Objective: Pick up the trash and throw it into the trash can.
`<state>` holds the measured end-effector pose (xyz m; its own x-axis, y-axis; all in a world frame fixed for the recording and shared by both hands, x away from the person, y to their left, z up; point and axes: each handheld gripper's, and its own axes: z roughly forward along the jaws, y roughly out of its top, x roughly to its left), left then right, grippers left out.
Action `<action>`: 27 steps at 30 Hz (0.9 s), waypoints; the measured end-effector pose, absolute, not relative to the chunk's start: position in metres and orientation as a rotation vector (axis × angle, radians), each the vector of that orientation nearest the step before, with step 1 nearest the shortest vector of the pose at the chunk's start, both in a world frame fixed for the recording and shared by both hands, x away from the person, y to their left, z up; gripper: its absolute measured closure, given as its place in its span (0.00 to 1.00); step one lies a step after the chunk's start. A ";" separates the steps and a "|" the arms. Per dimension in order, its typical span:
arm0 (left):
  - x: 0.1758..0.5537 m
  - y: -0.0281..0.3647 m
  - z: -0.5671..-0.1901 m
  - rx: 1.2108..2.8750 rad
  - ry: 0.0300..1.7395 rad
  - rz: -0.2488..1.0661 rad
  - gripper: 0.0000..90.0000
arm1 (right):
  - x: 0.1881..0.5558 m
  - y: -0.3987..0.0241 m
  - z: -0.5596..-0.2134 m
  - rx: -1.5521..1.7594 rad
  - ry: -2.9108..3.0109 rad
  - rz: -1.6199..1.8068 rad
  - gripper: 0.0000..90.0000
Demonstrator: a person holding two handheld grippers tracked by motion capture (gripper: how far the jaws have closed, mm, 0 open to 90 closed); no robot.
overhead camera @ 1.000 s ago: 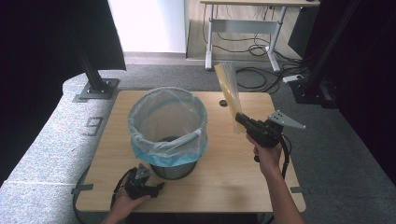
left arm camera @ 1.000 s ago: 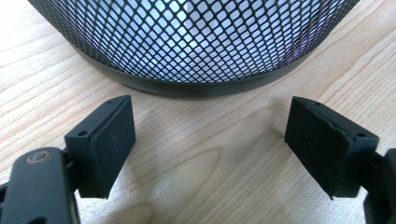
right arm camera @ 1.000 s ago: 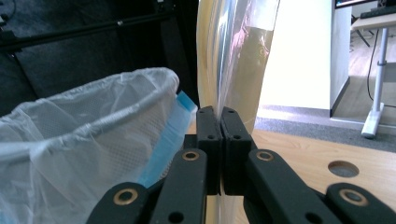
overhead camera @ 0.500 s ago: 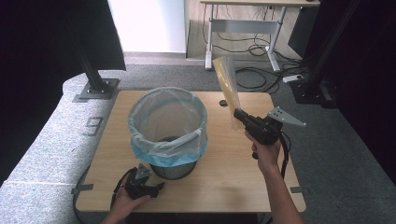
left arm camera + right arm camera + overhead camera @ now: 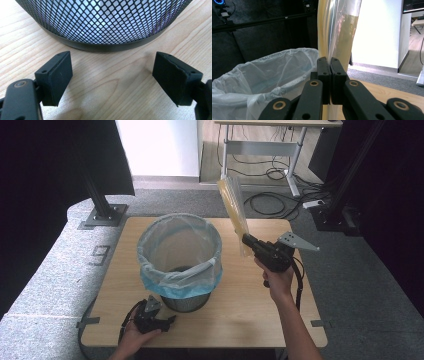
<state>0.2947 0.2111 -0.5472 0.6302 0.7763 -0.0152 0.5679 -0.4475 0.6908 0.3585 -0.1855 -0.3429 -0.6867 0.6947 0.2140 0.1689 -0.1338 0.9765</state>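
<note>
Apparently a piece of rubbish is on its way to the bin: right of centre in the high view the right gripper (image 5: 248, 241) is pinching the lower end of a long, yellowish transparent packet (image 5: 234, 210), which stands up and leans toward the upper left of the frame, clear of the wooden surface (image 5: 250, 305). In the right gripper view its two black jaws are pressed together on the thin film of the packet (image 5: 338, 32), which rises straight above them, and the liner's open mouth (image 5: 272, 67) lies to the lower left. Holding the packet by its bottom edge leaves the rest free, likely so it can be tipped or dropped over the rim. The waste bin (image 5: 180, 255), a black mesh basket lined with a clear plastic bag folded over its rim, sits at the middle of the surface, just left of the packet and not touching it. At the bottom left of the high view the left gripper (image 5: 152, 317) lies low on the surface in the person's hand, just in front of the bin's base. The left gripper view shows its jaws spread wide and empty, the mesh wall (image 5: 105, 22) just beyond them, probably parked there to steady the bin if needed.
</note>
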 end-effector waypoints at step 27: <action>0.295 0.211 -0.547 2.179 1.046 0.400 0.18 | 0.369 -0.153 -0.328 0.932 1.826 1.852 0.98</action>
<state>0.2947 0.2111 -0.5472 0.6303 0.7762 -0.0151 0.5679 -0.4477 0.6907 0.3687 -0.1532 -0.3284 -0.7093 0.6783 0.1919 0.1823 -0.0864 0.9794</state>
